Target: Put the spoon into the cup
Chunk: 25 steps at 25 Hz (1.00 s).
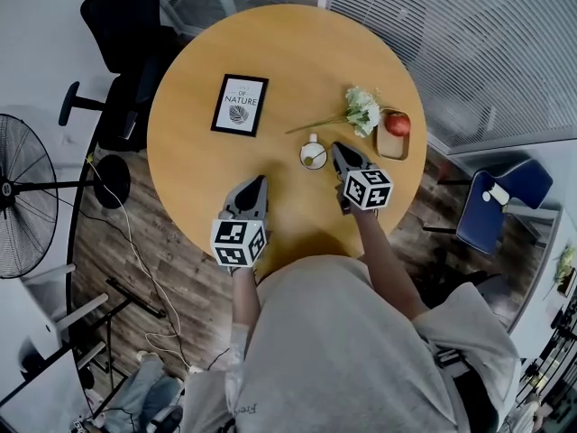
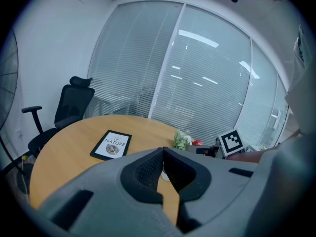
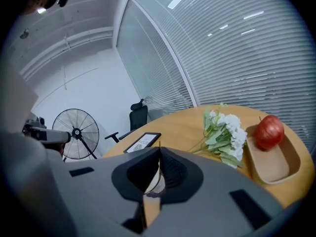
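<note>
A small white cup [image 1: 313, 155] stands on the round wooden table [image 1: 207, 165] in the head view. The bowl end of a gold spoon [image 1: 312, 158] lies inside it. My right gripper [image 1: 336, 147] is just right of the cup, its jaws closed to a point. In the right gripper view the thin spoon handle [image 3: 160, 143] sticks up at the meeting tips of the right gripper [image 3: 159, 151], and the cup [image 3: 157, 181] shows in the gap below. My left gripper [image 1: 261, 180] hovers nearer the table's front edge, shut and empty; its jaws in its own view [image 2: 163, 149] meet too.
A framed "Nature" print [image 1: 240, 105] lies at the back left. White flowers [image 1: 362, 109] and a red apple [image 1: 398, 124] in a wooden tray [image 1: 389, 144] sit right of the cup. An office chair [image 1: 126, 34] and a fan [image 1: 22, 192] stand off the table.
</note>
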Available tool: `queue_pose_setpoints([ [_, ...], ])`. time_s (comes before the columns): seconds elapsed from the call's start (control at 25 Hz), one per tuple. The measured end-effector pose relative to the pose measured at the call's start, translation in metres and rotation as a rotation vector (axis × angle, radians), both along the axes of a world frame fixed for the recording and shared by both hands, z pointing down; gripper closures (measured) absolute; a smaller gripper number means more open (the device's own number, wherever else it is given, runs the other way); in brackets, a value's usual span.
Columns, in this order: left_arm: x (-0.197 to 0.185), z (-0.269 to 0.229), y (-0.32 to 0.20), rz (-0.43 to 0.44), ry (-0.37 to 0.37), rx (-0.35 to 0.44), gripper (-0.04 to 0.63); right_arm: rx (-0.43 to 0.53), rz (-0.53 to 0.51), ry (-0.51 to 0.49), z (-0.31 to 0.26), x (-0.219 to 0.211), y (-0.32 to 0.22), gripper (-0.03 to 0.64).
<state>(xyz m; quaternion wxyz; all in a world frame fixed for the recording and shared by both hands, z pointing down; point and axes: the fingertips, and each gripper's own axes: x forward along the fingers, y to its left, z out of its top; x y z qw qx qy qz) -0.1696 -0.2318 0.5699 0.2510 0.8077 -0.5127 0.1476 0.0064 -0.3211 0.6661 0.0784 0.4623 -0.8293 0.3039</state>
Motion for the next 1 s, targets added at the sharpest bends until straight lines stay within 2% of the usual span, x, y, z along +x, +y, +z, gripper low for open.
queue_pose_setpoints([
  [0.4,0.008,-0.005,0.005,0.02,0.007,0.01,0.586,-0.021,0.017,0.011,-0.006,0.009,0.006,0.583],
  [1.0,0.047,-0.015,0.035,0.091,0.015,0.033,0.586,-0.006,0.03,0.001,-0.027,0.031,0.063,0.583],
])
